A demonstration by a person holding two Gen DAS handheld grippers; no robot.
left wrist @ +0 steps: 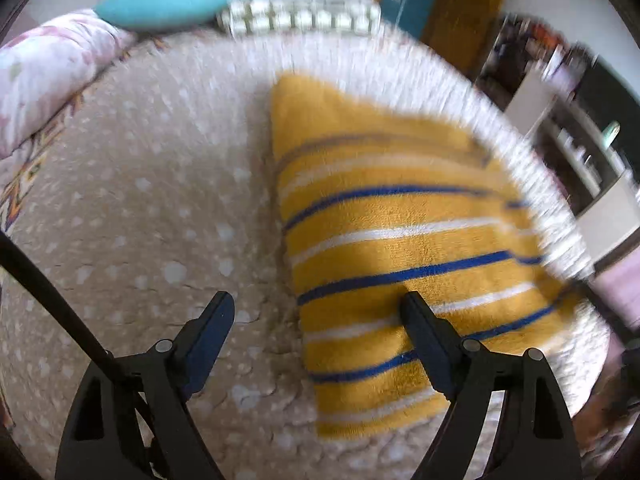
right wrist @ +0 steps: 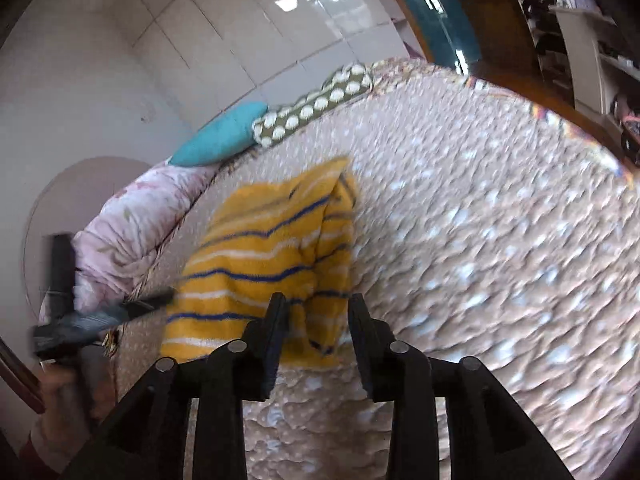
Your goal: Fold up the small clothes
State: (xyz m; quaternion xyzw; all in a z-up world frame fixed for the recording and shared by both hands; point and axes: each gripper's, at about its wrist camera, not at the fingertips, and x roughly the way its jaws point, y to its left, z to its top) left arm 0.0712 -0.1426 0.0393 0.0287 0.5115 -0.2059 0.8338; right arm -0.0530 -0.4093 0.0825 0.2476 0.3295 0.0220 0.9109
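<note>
Over a beige white-spotted fleece bedspread (left wrist: pixel 132 216): two black two-finger grippers, one folded garment.

Left gripper (left wrist: pixel 316 312) angled steeply down, jaws wide, empty, its right finger above the yellow fleece garment with blue and white stripes (left wrist: pixel 400 248). Right gripper (right wrist: pixel 316 312) jaws partly apart, empty, garment (right wrist: pixel 264 264) at 11 o'clock beyond its tips. Teal cushion (right wrist: pixel 220 136), olive white-dotted pillow (right wrist: pixel 316 108), pink floral quilt (right wrist: pixel 132 232) at 10–12 o'clock. White tiled wall (right wrist: pixel 200 32) behind.

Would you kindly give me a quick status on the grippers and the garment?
Left gripper open, empty. Right gripper open, empty. Yellow striped garment lies partly folded on the spotted blanket. Nothing in the way.
</note>
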